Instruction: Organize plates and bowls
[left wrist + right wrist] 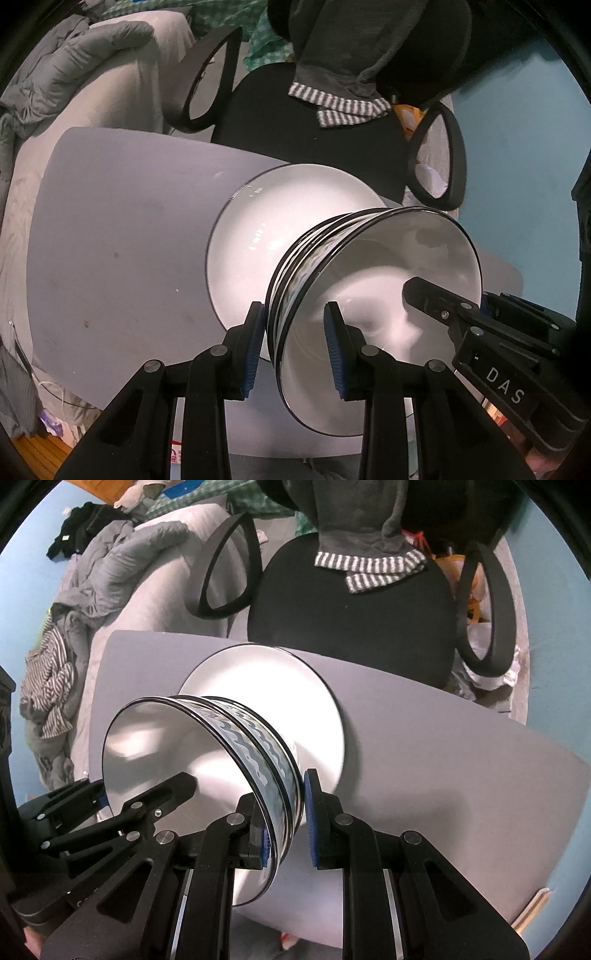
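Observation:
Two nested bowls with black rims and a blue wave band (373, 295) (207, 760) are held above a white plate (280, 206) (273, 675) that lies on the grey table (122, 236) (443, 760). My left gripper (295, 350) straddles the bowls' rim on one side, one pad inside and one outside. My right gripper (286, 819) straddles the opposite rim the same way. Each gripper also shows in the other's view: the right one (480, 332) and the left one (110, 812). The bowls hang tilted over the plate's near edge.
A black office chair (314, 122) (351, 620) with a grey striped garment stands behind the table. A bed with grey bedding (74, 66) (122, 565) is at the left. The table's far edge is just behind the plate.

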Available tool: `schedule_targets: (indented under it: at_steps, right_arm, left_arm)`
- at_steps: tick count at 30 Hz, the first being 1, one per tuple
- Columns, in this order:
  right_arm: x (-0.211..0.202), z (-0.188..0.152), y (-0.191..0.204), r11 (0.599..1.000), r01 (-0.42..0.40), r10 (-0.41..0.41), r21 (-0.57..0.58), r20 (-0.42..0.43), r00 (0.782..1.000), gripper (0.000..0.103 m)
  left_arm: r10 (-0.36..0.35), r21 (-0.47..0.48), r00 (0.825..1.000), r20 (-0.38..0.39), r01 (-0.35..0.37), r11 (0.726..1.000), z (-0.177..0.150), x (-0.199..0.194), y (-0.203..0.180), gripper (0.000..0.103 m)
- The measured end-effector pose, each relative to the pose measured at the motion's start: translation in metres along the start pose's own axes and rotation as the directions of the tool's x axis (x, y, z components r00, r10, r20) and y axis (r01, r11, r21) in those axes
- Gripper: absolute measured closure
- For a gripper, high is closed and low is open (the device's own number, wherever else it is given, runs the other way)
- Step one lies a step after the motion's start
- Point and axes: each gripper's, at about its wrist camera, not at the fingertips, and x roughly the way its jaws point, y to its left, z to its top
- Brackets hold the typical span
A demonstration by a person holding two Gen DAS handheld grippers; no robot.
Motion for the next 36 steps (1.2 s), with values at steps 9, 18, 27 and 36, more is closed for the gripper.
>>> schedule_targets:
  at_steps: [9,18,27,36]
  right_arm:
    - [0.018,0.015,0.006,1.0,0.018,-0.017,0.008,-0.032,0.999,0.087]
    - [0.025,0.018,0.003,0.999,0.02,-0.019,0.029,-0.039,0.999,0.087]
    - [0.026,0.021,-0.001,0.999,0.004,-0.002,0.049,-0.041,0.999,0.083]
    - [0.02,0.014,-0.002,0.998,0.034,-0.034,0.044,0.009,0.999,0.053]
  left_arm:
    - [-0.014,-0.039,1.0,-0.027,0.013,0.999,0.011,0.017,0.017,0.072]
    - [0.004,-0.017,1.0,-0.029,-0.004,1.0,0.013,0.022,0.014,0.072]
    - [-0.017,-0.014,0.999,-0.027,0.017,1.0,0.015,0.023,0.017,0.067]
    - [0.039,-0.021,0.999,0.02,-0.038,0.999,0.007,0.015,0.025,0.048]
